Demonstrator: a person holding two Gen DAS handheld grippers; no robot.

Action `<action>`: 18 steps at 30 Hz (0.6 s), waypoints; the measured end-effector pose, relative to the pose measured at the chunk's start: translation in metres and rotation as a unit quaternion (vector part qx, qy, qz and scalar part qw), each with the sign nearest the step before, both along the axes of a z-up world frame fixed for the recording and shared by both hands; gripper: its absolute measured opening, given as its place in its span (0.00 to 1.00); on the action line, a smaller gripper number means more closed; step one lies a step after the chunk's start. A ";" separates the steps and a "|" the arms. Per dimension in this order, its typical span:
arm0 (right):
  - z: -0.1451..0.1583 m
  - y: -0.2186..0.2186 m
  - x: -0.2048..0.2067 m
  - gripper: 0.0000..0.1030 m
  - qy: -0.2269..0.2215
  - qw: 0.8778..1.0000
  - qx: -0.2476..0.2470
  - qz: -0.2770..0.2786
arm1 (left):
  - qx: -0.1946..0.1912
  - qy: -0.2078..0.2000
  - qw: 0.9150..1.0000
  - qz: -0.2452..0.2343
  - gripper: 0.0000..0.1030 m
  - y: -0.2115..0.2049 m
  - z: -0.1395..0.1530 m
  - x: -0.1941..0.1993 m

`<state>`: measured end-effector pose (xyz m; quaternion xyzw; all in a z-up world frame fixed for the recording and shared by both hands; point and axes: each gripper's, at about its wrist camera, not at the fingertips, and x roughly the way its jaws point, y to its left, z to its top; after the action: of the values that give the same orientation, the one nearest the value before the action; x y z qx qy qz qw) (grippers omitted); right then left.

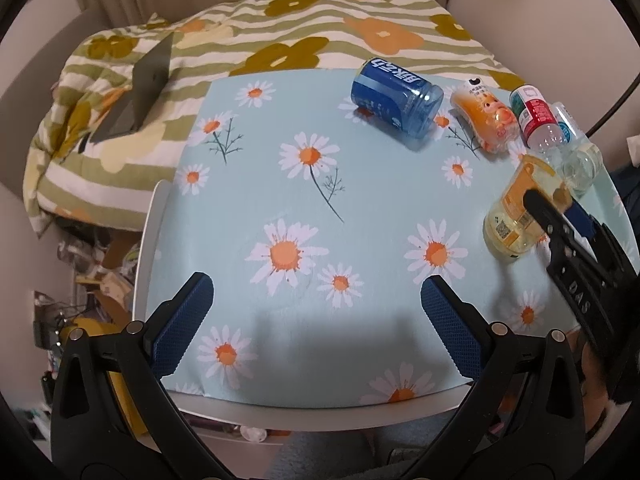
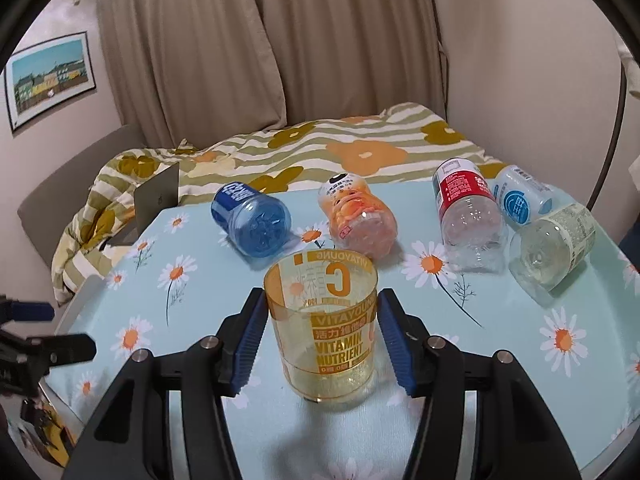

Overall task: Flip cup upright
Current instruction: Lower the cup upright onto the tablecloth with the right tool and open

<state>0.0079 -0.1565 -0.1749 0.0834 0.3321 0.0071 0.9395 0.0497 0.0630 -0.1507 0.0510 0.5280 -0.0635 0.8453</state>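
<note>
A clear yellow cup (image 2: 326, 330) with orange "VITAMIN NUTRIENT" print stands upright, mouth up, on the daisy tablecloth (image 2: 180, 320). My right gripper (image 2: 320, 340) has its blue pads on both sides of the cup, touching or nearly touching its wall. The cup also shows in the left wrist view (image 1: 516, 216) at the right, with the right gripper (image 1: 560, 220) around it. My left gripper (image 1: 316, 320) is open and empty over the table's front edge.
Several cut bottle cups lie on their sides at the back: blue (image 2: 254, 222), orange (image 2: 358, 220), red-labelled (image 2: 466, 216), light blue (image 2: 520, 200), pale clear (image 2: 554, 246). A laptop (image 1: 136, 88) sits on the flowered bedding (image 1: 280, 28) behind the table.
</note>
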 end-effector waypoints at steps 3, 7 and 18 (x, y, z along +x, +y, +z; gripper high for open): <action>-0.003 0.005 -0.011 0.50 0.000 1.000 -0.019 0.012 | -0.006 -0.001 1.000 0.000 1.00 0.002 -0.001 -0.004; -0.004 0.010 -0.017 0.51 0.011 0.999 -0.040 0.028 | -0.004 0.001 1.000 0.007 1.00 0.002 -0.003 -0.008; -0.004 0.008 -0.017 0.52 0.018 0.998 -0.043 0.036 | -0.008 0.004 1.000 0.012 1.00 0.000 -0.002 -0.011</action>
<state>-0.0090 -0.1486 -0.1791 0.0308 0.3522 0.0250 0.9351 0.0390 0.0631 -0.1524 0.0376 0.5316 -0.0577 0.8442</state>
